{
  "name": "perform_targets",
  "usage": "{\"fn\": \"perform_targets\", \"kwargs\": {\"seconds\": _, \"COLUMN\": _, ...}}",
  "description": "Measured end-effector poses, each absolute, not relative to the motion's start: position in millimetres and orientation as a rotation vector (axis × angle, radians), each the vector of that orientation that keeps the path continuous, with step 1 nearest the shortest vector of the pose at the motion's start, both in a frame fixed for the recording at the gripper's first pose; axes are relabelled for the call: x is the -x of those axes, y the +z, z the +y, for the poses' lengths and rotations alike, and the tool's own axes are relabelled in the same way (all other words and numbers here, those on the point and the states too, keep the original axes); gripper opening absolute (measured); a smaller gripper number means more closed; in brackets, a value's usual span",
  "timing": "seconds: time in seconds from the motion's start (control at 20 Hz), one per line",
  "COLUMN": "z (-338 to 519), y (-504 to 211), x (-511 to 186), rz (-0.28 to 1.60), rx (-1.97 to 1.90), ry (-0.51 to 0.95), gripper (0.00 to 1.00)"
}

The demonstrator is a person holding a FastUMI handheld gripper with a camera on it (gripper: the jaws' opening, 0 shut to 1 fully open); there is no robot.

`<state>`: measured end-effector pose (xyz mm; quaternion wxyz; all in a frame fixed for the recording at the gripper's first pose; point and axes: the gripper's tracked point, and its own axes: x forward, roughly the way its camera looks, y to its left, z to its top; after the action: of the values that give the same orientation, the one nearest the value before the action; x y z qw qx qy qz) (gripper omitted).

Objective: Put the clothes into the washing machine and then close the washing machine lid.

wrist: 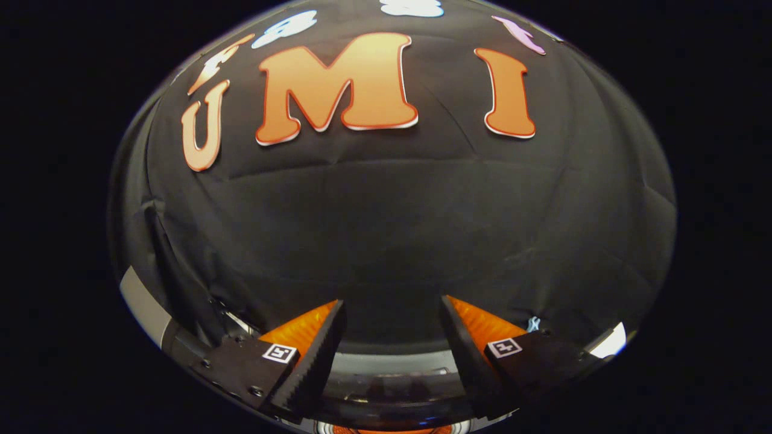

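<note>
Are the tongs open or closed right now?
Open. The tongs have a wide gap between their two fingers, with nothing held there. They point at the black cloth wall, above a glossy dark surface.

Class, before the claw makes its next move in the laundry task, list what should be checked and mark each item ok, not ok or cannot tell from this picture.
1. Claw open: ok, its fingers stand wide apart.
2. Nothing caught between the fingers: ok, the gap is bare.
3. Clothes within reach: cannot tell.
4. Washing machine lid open: cannot tell; just a shiny curved surface lies below the fingers.
5. Claw aimed at the work: not ok, it faces the booth wall.
</note>
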<state>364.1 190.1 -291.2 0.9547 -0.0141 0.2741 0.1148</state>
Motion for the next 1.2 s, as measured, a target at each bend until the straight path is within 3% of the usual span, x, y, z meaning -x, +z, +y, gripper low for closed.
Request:
{"fn": "perform_targets", "kwargs": {"seconds": 0.5, "z": 180, "y": -299, "x": -356, "rz": 0.592, "rx": 0.042, "ry": 0.201, "gripper": 1.0}}
{"fn": "perform_targets", "kwargs": {"seconds": 1.2, "z": 166, "y": -296, "x": -282, "rz": 0.543, "rx": 0.041, "ry": 0.203, "gripper": 1.0}}
